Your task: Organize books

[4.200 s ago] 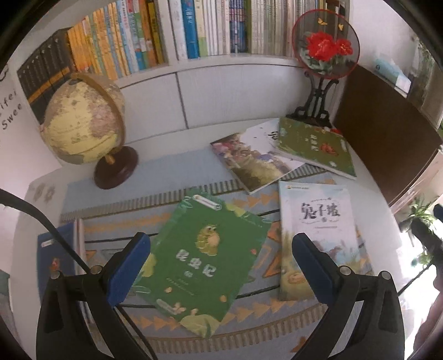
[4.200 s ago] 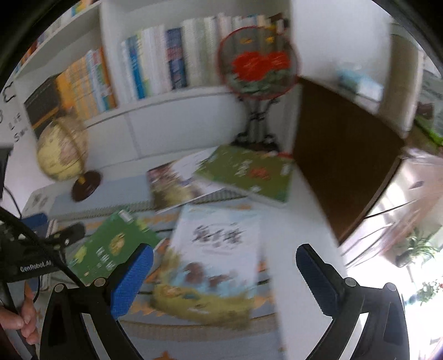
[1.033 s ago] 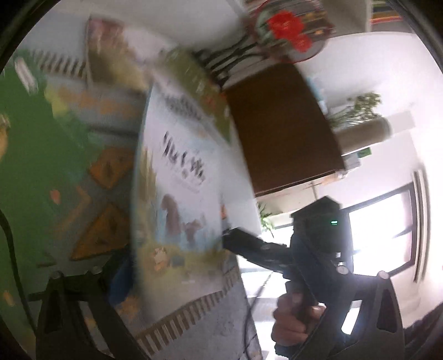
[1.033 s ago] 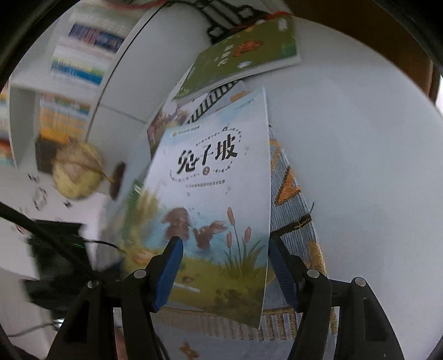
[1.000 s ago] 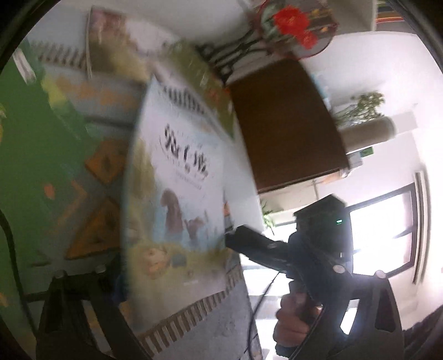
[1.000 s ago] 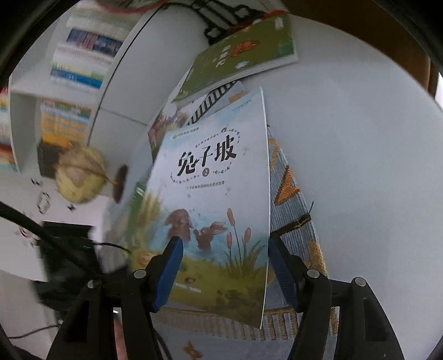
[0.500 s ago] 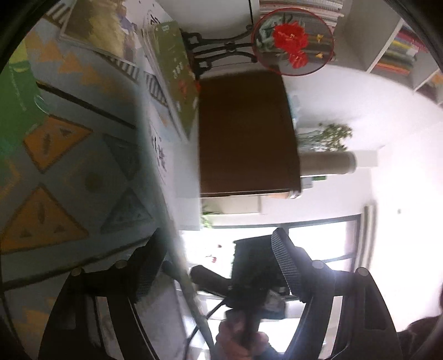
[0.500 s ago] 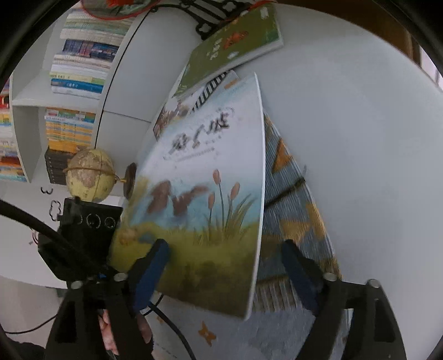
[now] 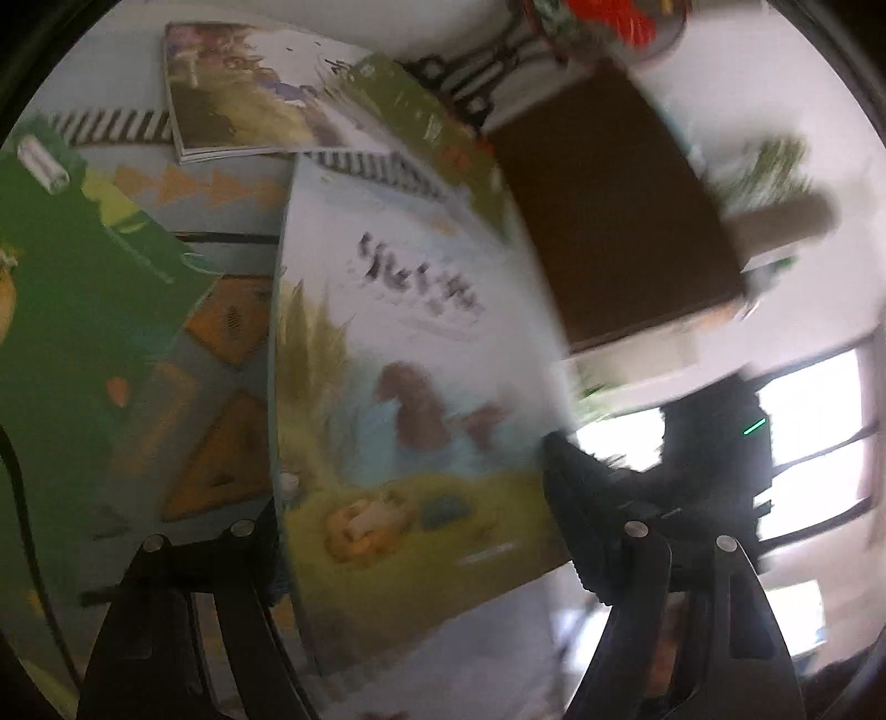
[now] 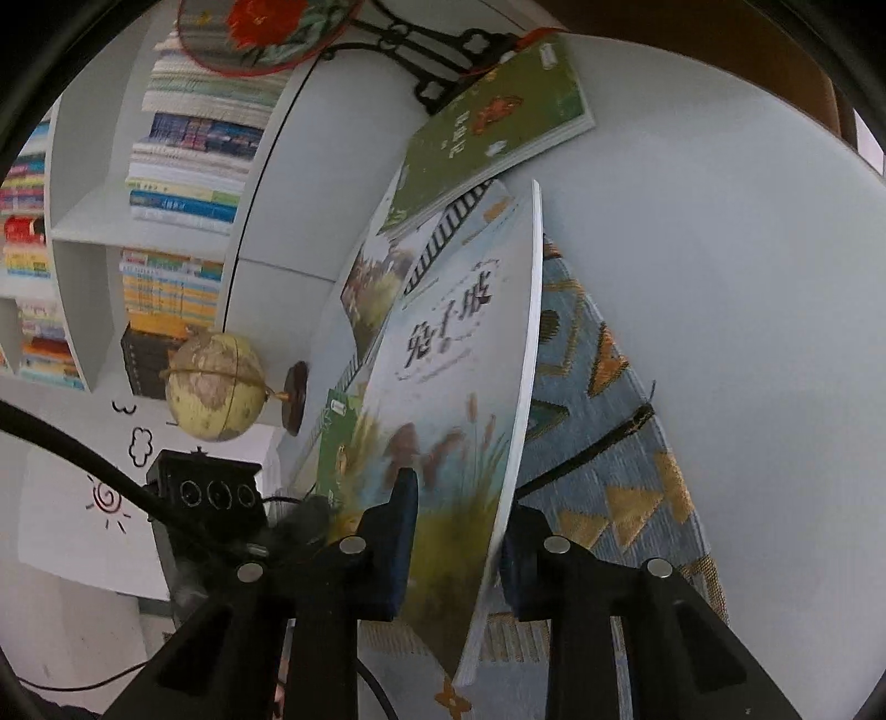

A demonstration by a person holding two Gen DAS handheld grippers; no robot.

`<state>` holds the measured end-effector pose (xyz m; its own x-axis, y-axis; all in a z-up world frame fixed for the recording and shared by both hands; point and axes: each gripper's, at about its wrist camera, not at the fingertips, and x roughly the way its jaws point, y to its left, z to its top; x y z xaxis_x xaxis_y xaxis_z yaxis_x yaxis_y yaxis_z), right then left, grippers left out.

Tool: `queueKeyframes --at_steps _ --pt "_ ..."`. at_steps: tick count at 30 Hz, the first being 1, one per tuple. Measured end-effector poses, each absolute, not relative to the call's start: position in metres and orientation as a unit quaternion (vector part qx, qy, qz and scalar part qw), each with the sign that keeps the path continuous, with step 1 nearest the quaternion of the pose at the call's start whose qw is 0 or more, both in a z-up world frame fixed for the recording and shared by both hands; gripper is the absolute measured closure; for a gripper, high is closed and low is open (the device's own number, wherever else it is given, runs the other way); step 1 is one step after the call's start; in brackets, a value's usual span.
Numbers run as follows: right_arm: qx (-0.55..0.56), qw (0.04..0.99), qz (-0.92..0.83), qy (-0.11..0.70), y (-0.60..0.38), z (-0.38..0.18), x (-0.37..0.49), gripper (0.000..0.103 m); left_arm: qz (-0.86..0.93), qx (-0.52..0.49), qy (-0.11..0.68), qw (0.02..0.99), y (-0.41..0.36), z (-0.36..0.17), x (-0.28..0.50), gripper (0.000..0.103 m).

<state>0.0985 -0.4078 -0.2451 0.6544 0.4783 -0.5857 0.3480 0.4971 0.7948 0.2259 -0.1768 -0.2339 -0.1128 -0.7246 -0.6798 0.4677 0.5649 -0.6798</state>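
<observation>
A pale blue rabbit book stands tilted up on one long edge above the patterned mat. My right gripper is closing on its lower end. One blue pad lies on the cover and the other sits behind the page edge. In the left wrist view the same book faces the camera, blurred. It fills the gap of my left gripper, whose jaws stand wide apart, and it hides the left pad. The right gripper's black body sits just beyond the book's right edge.
A green frog book lies flat on the mat to the left. A picture book and a dark green book lie further back. Beyond them are a globe, a round fan ornament, filled shelves and a brown cabinet.
The right jaws were wide apart around the book and have now come close together on its lower end. The book has tipped up steeper. In the left view it turned from edge-on to face-on.
</observation>
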Motion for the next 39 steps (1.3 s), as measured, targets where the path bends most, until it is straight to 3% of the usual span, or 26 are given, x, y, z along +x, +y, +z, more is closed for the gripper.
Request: queueKeyframes --at_steps 7,18,30,39 --pt "0.338 0.827 0.012 0.449 -0.381 -0.212 0.112 0.077 -0.466 0.016 0.544 0.698 -0.194 -0.218 0.197 0.029" --pt "0.218 0.864 0.069 0.448 -0.356 -0.188 0.114 0.077 -0.444 0.044 0.492 0.747 -0.174 -0.178 0.185 0.029" --pt "0.170 0.883 0.152 0.410 -0.253 -0.136 0.130 0.077 -0.401 0.001 0.433 0.807 -0.062 -0.128 0.185 0.029" --pt "0.136 0.898 0.208 0.362 -0.115 -0.081 0.152 0.077 -0.347 -0.014 0.385 0.855 0.093 -0.080 0.190 0.029"
